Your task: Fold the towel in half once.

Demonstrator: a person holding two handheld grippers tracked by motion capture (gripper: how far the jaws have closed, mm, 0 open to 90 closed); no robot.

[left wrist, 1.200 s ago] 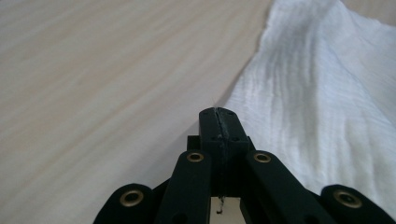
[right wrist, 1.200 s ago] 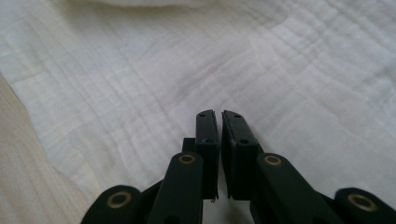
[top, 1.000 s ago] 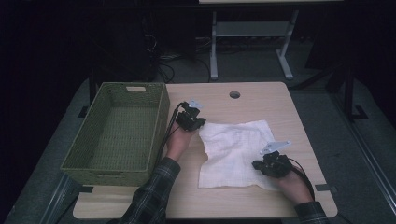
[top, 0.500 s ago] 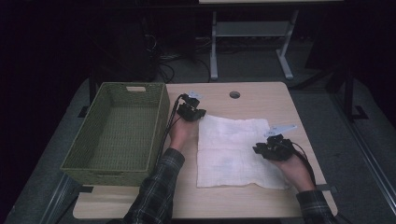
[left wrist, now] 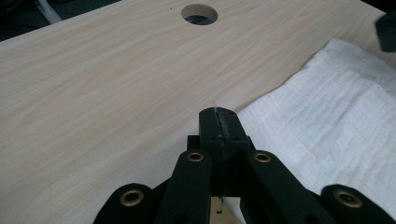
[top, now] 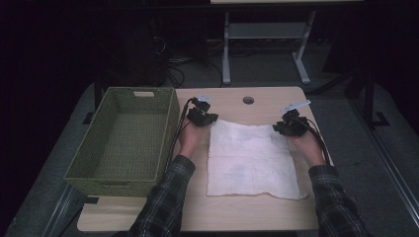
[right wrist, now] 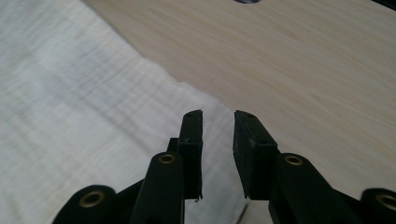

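**Cloth spread flat, far corners in hand**

The white cloth [top: 251, 160] is lying spread on the bench [top: 237, 212], just beside the green woven basket [top: 126, 138], which is standing empty. The left tongs [top: 210, 120] are sitting at the cloth's far left corner with jaws pressed fully together; whether any fabric is pinched between them I cannot tell. The right tongs [right wrist: 218, 122] are hovering over the far right corner, their jaws having just been opening, now standing slightly apart with nothing clamped. This is looking like the smoothing-out step before a fold. The next move is likely calling for a firm pinch on both far corners, then drawing them evenly toward the near edge.
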